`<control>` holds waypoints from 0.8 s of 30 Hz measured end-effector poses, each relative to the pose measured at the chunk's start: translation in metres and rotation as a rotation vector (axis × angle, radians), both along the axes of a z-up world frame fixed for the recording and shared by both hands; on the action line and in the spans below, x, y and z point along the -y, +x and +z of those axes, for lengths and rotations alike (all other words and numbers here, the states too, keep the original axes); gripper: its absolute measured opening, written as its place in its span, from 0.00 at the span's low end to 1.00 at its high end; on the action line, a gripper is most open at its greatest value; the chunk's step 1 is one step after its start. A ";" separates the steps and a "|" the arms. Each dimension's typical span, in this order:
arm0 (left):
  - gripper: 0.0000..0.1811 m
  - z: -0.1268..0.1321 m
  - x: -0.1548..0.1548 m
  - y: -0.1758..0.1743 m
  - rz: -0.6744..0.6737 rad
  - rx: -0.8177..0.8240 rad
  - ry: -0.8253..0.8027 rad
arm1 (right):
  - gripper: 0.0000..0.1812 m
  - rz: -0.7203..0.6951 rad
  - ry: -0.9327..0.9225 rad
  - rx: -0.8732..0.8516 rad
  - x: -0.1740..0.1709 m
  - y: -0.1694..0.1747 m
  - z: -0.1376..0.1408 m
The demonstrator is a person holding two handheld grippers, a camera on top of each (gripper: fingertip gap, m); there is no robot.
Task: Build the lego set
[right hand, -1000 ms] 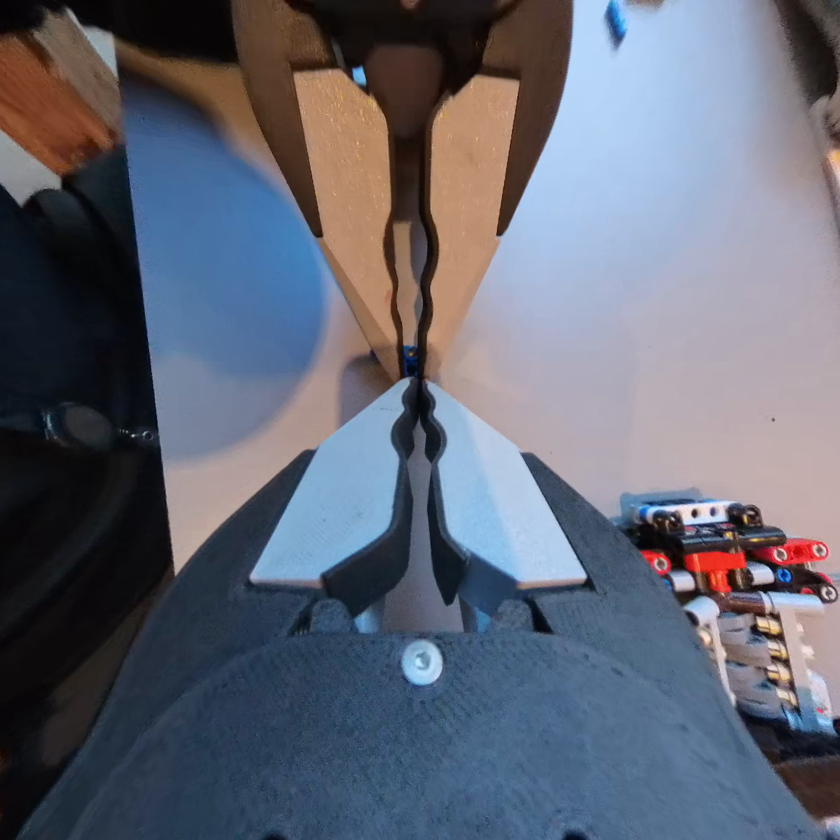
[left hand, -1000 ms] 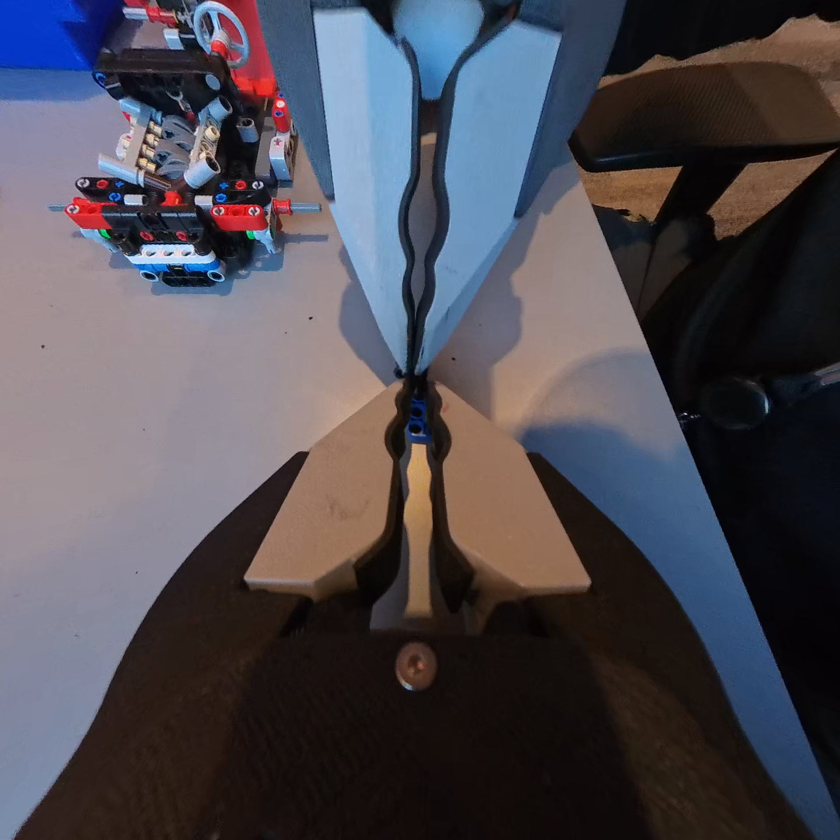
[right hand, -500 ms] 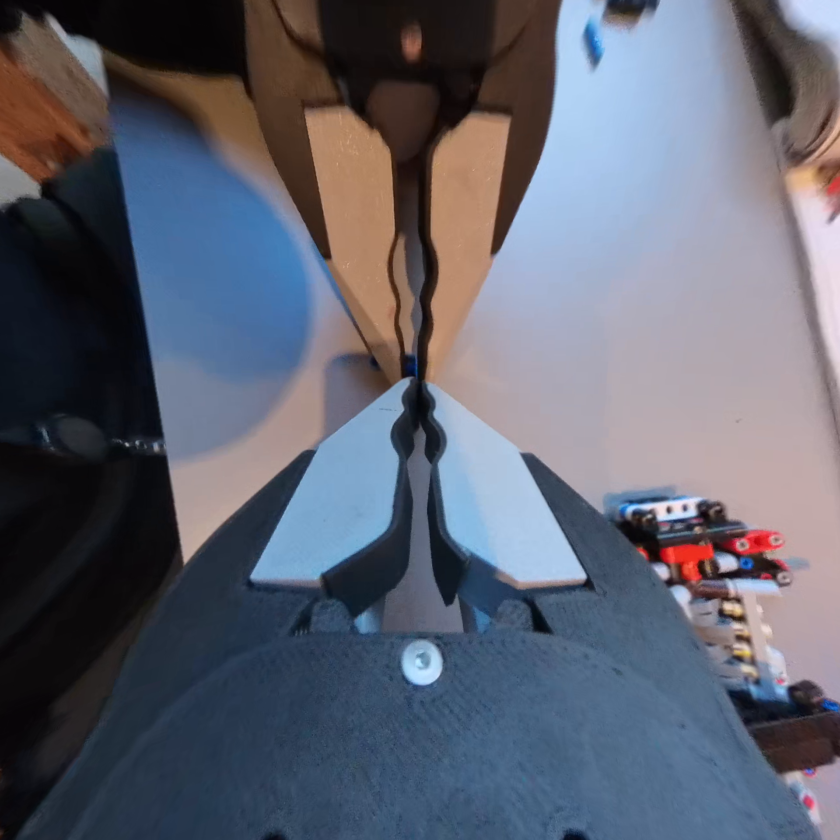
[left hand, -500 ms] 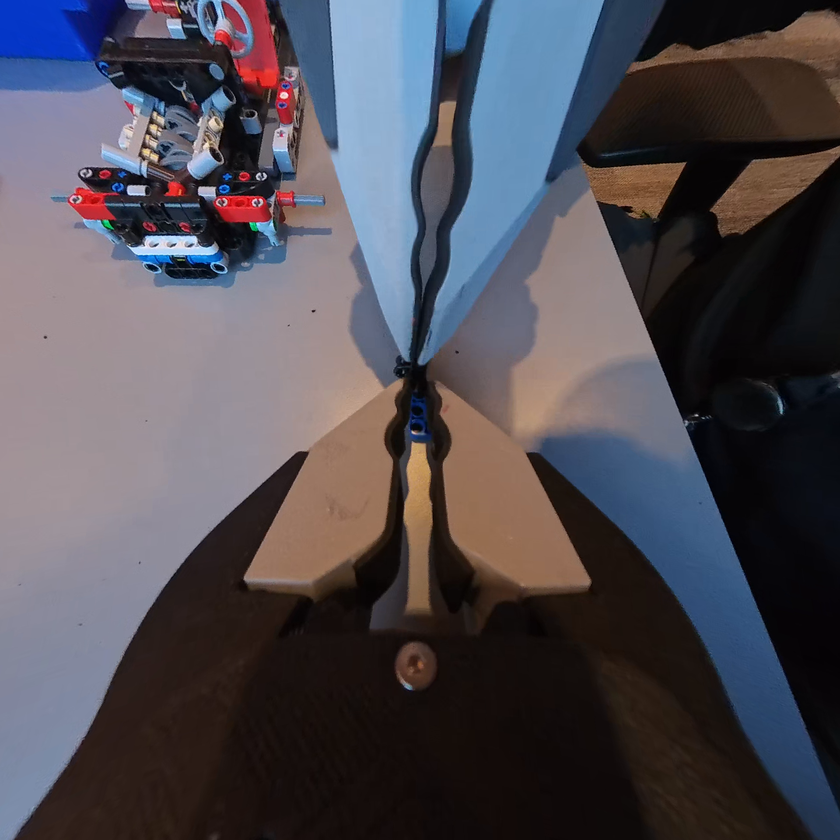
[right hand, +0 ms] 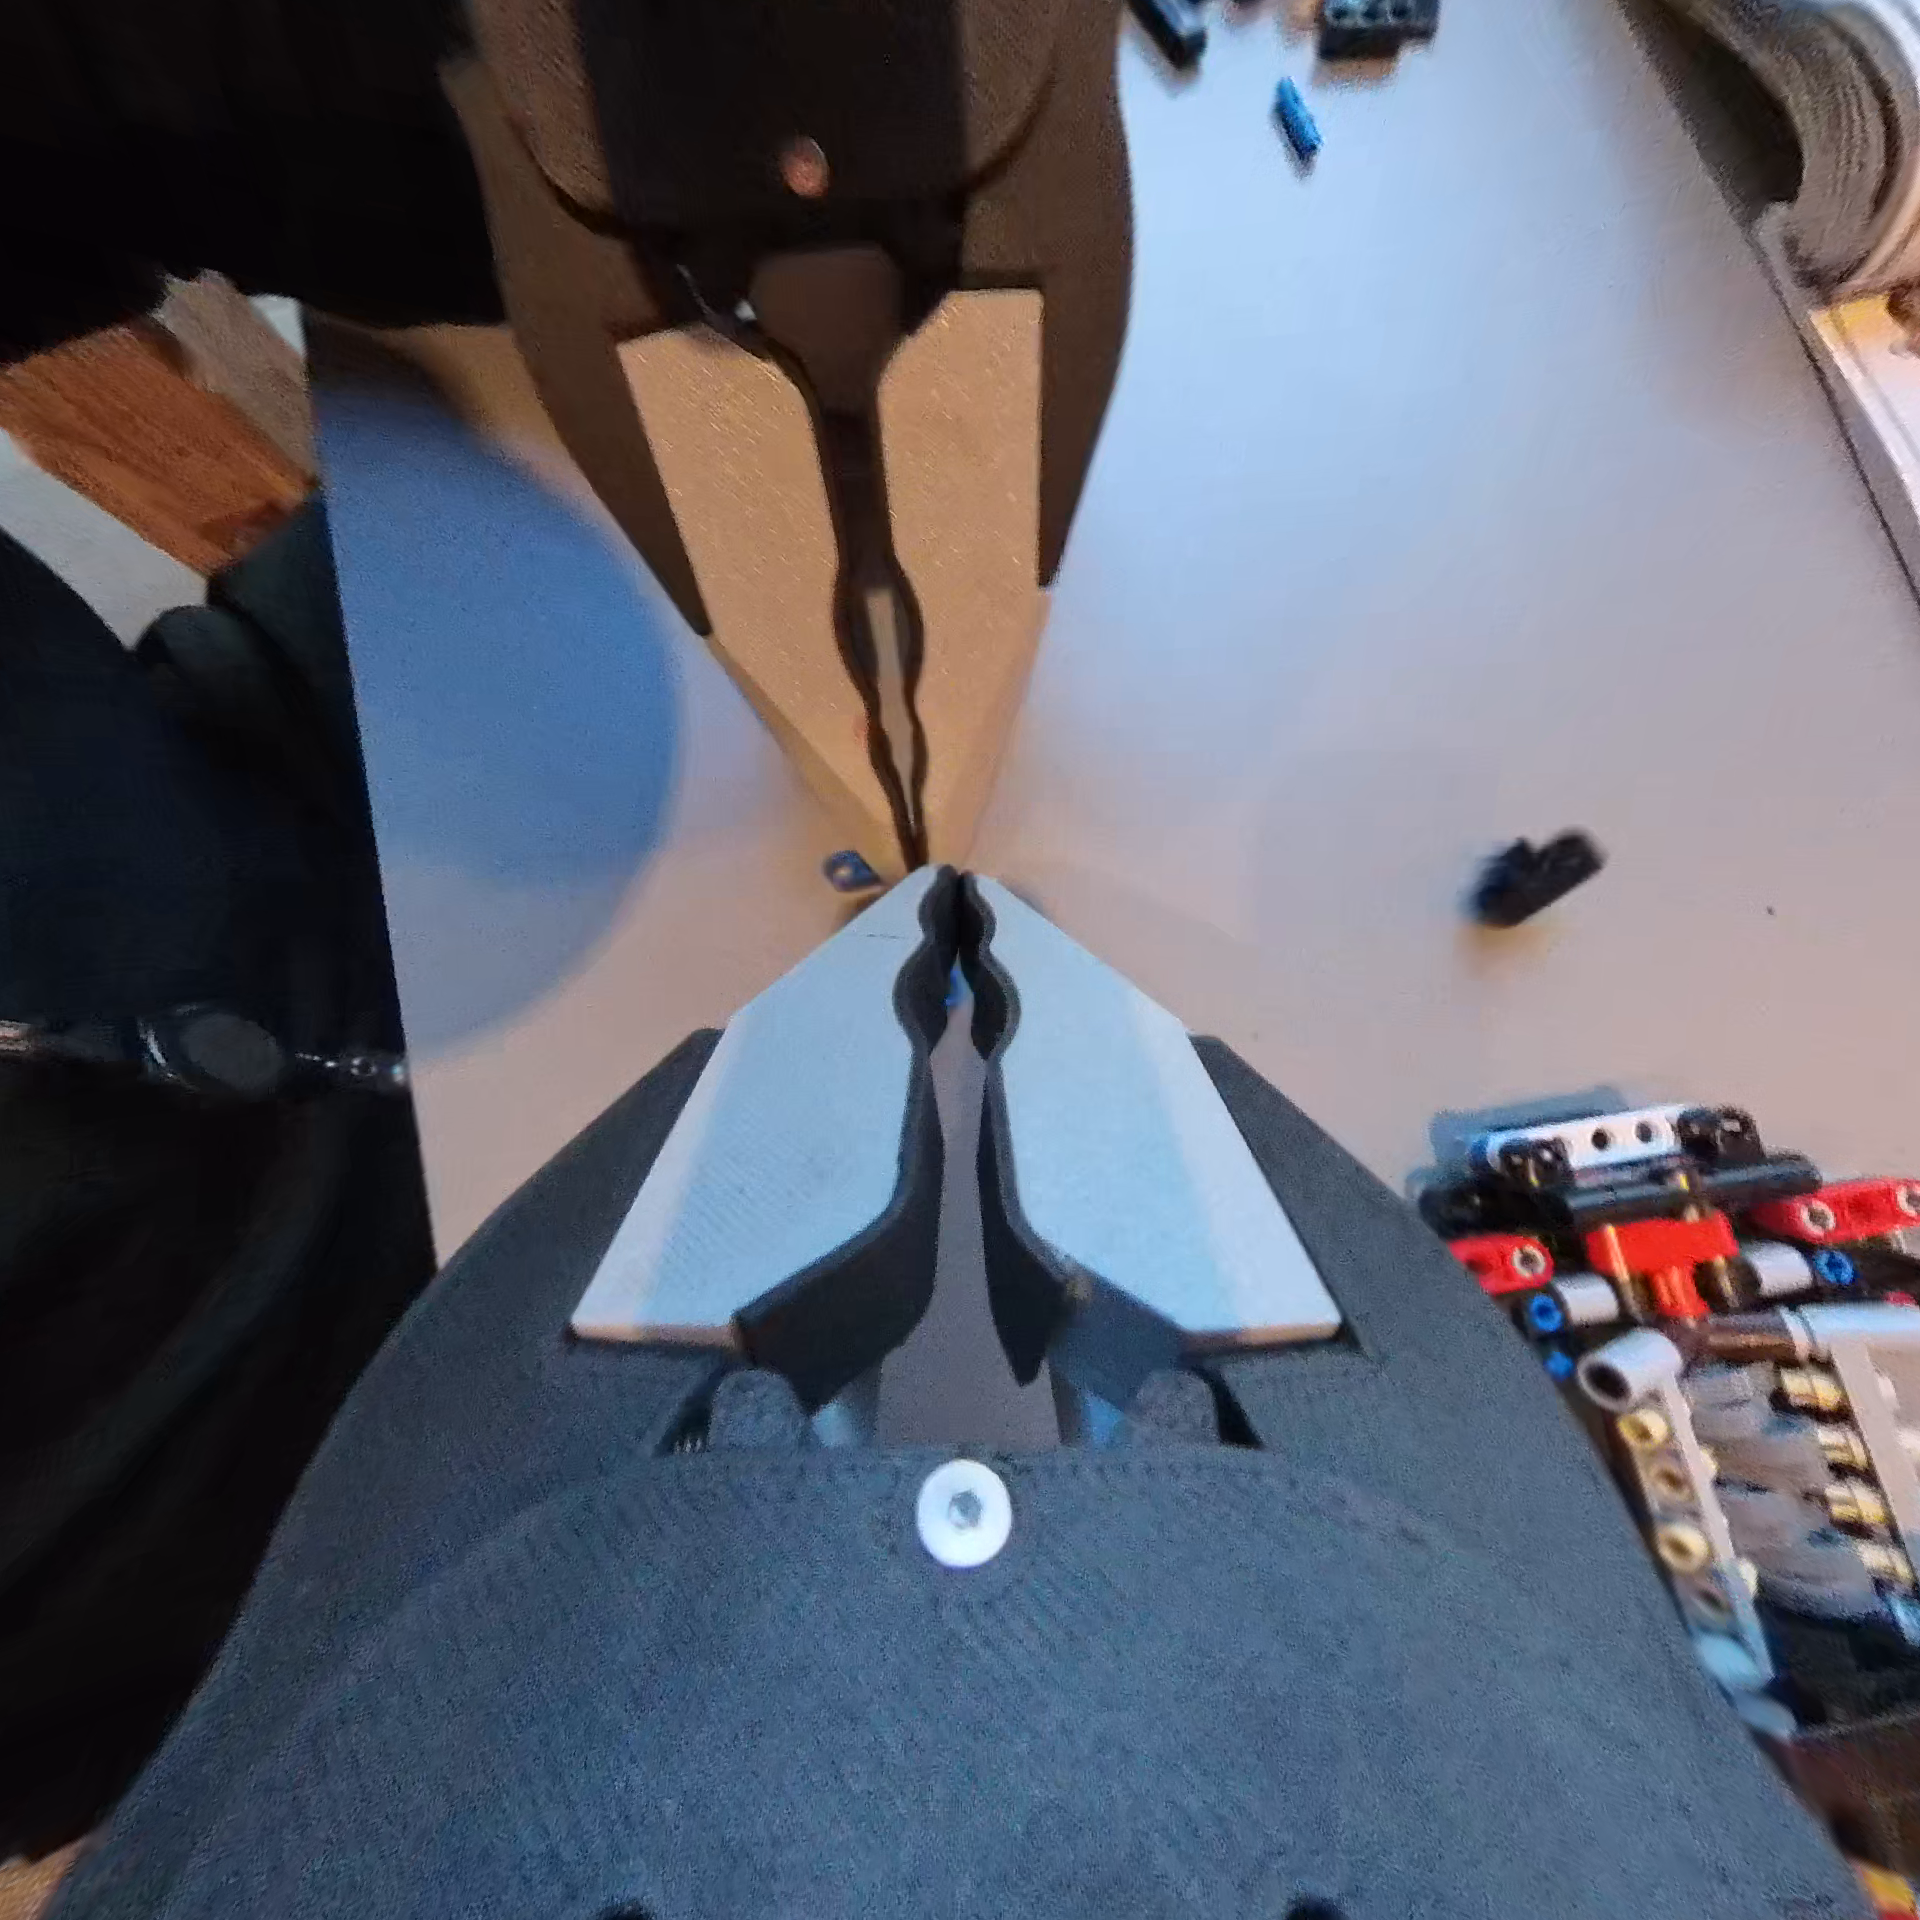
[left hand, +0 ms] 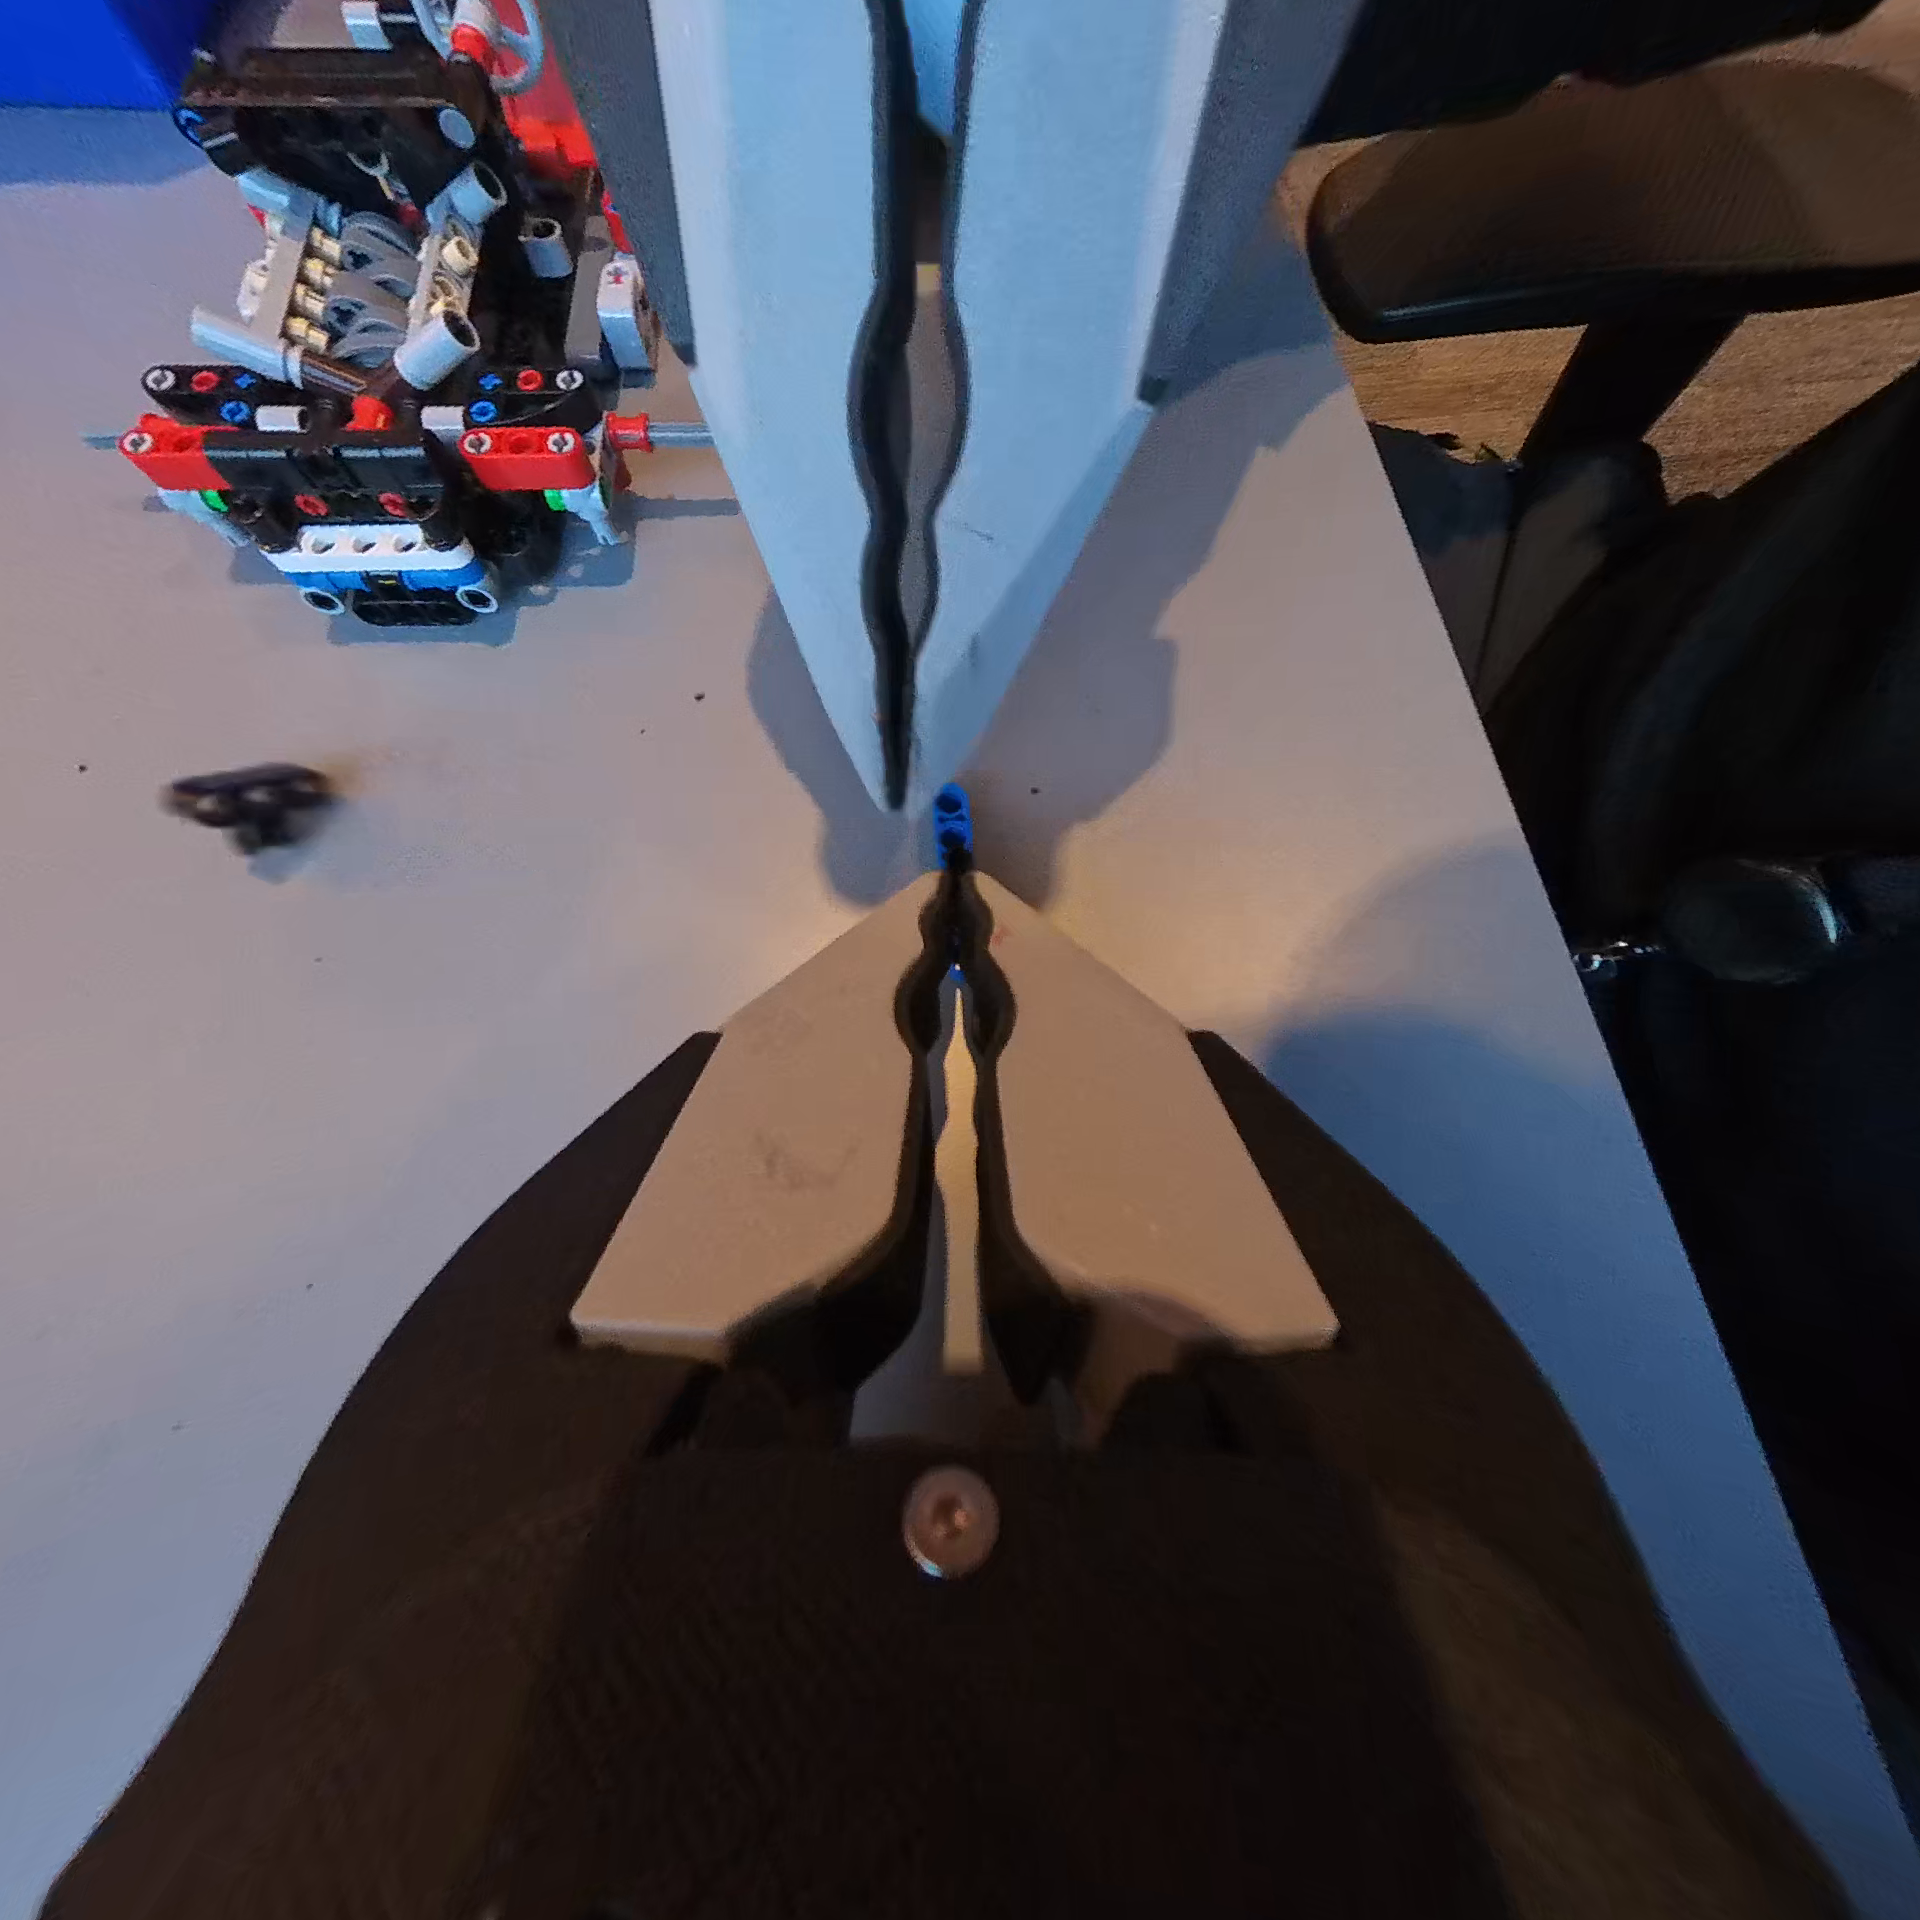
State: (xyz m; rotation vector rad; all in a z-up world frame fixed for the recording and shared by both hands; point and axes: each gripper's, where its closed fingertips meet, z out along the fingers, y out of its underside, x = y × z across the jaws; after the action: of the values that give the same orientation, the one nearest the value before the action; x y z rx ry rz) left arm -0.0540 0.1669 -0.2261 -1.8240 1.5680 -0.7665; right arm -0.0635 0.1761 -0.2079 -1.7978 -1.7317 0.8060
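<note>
My left gripper [left hand: 951, 881] is shut on the end of a small blue Lego piece [left hand: 950, 826], which sticks out past its tips, above the white table [left hand: 468, 1039]. My right gripper [right hand: 951, 881] is shut. It comes down from the top of the left wrist view [left hand: 896, 795], tip to tip with the left one and just left of the blue piece. The blue piece also shows in the right wrist view [right hand: 847, 868]. A small black piece [left hand: 249, 800] lies blurred on the table, also in the right wrist view [right hand: 1538, 878]. The partly built Lego model [left hand: 374, 416] stands at the far left.
The table's edge [left hand: 1507, 935] runs close on the right, with a dark office chair [left hand: 1621, 208] beyond it. A blue box [left hand: 62, 62] sits behind the model. Loose blue [right hand: 1294, 114] and black [right hand: 1371, 16] pieces lie farther off on the table.
The blue piece, earlier between the left fingers, now sticks out past their tips. The right gripper's tip has drawn slightly off to the side. A black piece has appeared on the table, blurred.
</note>
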 end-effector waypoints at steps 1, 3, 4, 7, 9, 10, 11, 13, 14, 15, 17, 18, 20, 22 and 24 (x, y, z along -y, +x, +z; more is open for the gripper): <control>0.00 0.000 0.001 0.000 0.000 0.001 -0.007 | 0.00 -0.015 0.005 -0.008 -0.002 0.003 0.000; 0.00 0.000 0.001 0.000 -0.001 0.002 -0.019 | 0.00 -0.047 -0.017 -0.026 -0.005 0.011 0.004; 0.00 0.000 0.002 0.000 -0.003 0.002 -0.023 | 0.00 -0.064 -0.036 -0.042 -0.007 0.015 0.006; 0.00 0.000 0.001 0.000 0.000 0.003 -0.026 | 0.00 -0.115 -0.059 -0.093 -0.013 0.021 0.010; 0.00 0.000 -0.001 0.000 0.002 0.001 -0.020 | 0.00 -0.147 -0.035 -0.098 -0.021 0.023 0.011; 0.00 0.001 -0.003 -0.002 0.012 0.000 -0.015 | 0.00 -0.160 -0.027 -0.105 -0.024 0.024 0.012; 0.00 0.004 -0.008 -0.003 0.039 0.009 -0.007 | 0.00 -0.172 -0.020 -0.118 -0.027 0.025 0.016; 0.08 0.020 -0.022 -0.005 0.113 0.068 -0.022 | 0.00 -0.199 -0.008 -0.157 -0.032 0.029 0.022; 0.09 0.031 -0.030 -0.006 0.152 0.113 -0.037 | 0.00 -0.210 -0.005 -0.176 -0.033 0.032 0.024; 0.09 0.042 -0.040 -0.007 0.199 0.157 -0.048 | 0.00 -0.222 -0.002 -0.191 -0.035 0.035 0.025; 0.08 0.052 -0.067 -0.012 0.306 0.179 -0.058 | 0.00 -0.240 -0.001 -0.206 -0.035 0.044 0.024; 0.09 0.048 -0.088 -0.018 0.395 0.138 -0.046 | 0.00 -0.245 -0.007 -0.211 -0.034 0.048 0.023; 0.13 0.033 -0.123 -0.024 0.516 0.028 -0.048 | 0.00 -0.242 -0.018 -0.231 -0.031 0.056 0.022; 0.15 0.017 -0.145 -0.019 0.563 -0.059 -0.068 | 0.00 -0.244 -0.018 -0.257 -0.028 0.064 0.022; 0.15 0.002 -0.158 -0.014 0.561 -0.148 -0.049 | 0.00 -0.248 -0.022 -0.277 -0.025 0.072 0.022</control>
State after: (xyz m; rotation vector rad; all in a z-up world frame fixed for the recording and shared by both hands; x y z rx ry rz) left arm -0.0676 0.3245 -0.2244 -2.2480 1.0339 -0.4146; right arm 0.0082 0.2012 -0.1864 -1.7749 -1.3007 0.9207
